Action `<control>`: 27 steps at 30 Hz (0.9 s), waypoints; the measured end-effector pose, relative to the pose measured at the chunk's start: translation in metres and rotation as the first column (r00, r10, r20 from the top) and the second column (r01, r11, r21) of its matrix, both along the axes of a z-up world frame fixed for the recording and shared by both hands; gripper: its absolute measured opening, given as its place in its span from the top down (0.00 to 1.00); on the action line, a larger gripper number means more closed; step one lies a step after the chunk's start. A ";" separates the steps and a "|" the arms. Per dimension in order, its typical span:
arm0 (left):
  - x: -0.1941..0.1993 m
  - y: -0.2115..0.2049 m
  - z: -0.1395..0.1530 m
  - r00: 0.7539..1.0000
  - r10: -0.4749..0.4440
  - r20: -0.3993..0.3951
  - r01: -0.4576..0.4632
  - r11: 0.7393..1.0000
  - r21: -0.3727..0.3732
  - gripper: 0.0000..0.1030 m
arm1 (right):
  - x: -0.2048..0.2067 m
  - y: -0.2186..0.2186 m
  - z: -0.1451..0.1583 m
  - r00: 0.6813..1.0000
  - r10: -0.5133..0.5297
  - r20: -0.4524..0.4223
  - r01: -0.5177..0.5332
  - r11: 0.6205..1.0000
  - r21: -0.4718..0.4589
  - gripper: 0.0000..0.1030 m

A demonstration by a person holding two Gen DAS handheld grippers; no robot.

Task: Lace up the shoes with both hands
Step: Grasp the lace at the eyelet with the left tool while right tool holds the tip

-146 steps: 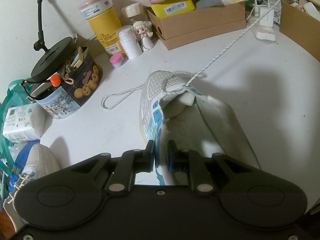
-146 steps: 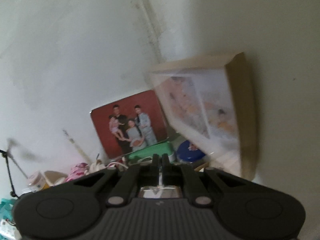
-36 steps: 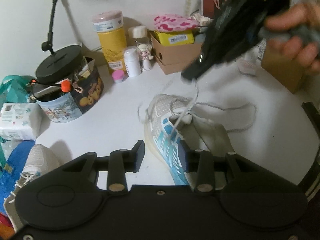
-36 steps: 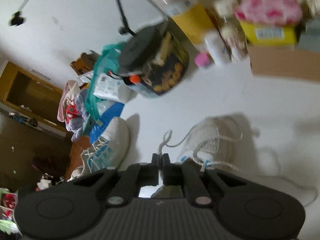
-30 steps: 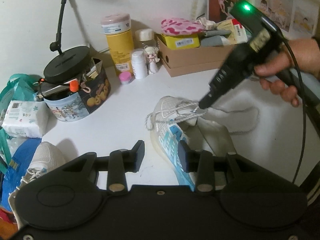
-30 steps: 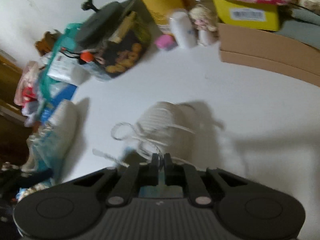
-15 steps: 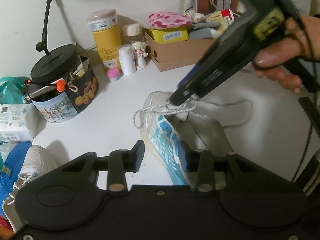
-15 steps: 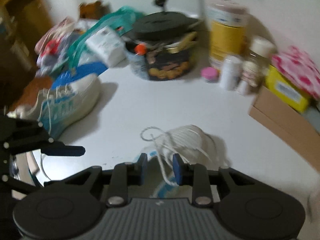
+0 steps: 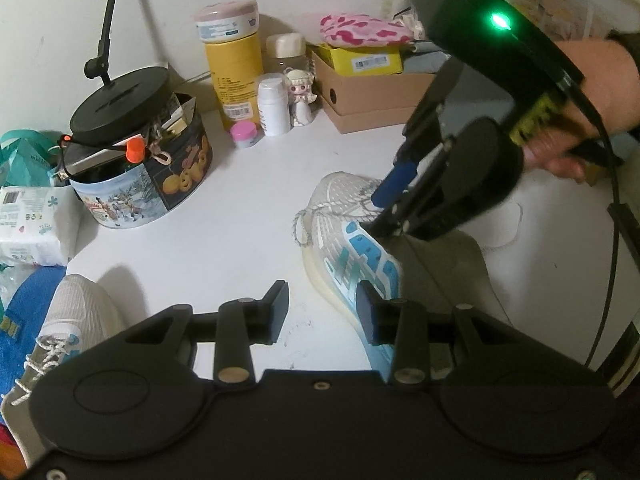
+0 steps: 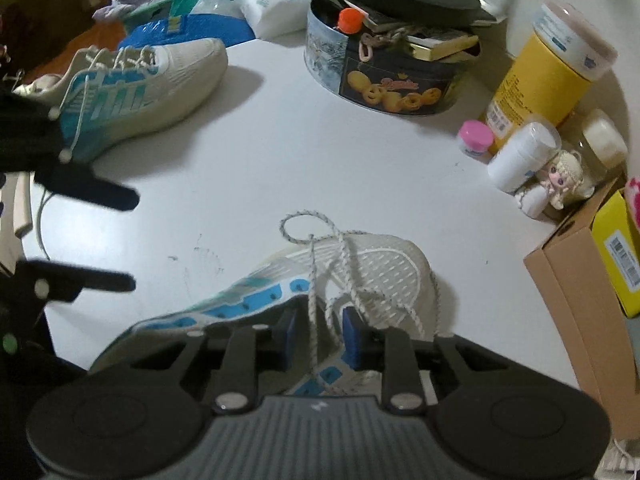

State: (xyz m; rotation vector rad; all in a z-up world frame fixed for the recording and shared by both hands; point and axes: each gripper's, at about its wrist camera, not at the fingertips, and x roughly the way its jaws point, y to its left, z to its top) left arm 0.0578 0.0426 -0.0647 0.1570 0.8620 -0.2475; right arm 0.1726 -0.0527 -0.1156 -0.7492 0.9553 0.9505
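Note:
A white and blue sneaker (image 9: 352,240) lies on the white table (image 9: 240,216), its white lace (image 10: 340,264) loose over the toe with a loop (image 9: 298,226) hanging off the side. My right gripper (image 10: 319,330) is open right over the shoe's throat, with lace strands running between its blue pads; it also shows in the left wrist view (image 9: 390,204). My left gripper (image 9: 320,310) is open and empty, just left of the shoe's side; it also shows in the right wrist view (image 10: 130,240).
A laced second sneaker (image 10: 132,88) lies at the table's left edge. A cookie tin (image 9: 144,188) with a black stand base, a yellow canister (image 9: 234,68), small bottles, a doll (image 9: 302,98) and a cardboard box (image 9: 372,96) line the back.
My right gripper has opened and dropped lower onto the shoe's throat, letting the lace go slack. My left gripper has stayed open and shifted slightly.

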 end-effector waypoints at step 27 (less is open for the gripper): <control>0.040 -0.008 0.028 0.979 0.174 -0.109 -0.206 0.834 -0.512 0.78 | -0.072 -0.079 0.062 0.974 -0.226 -0.002 0.208 0.893 0.400 0.96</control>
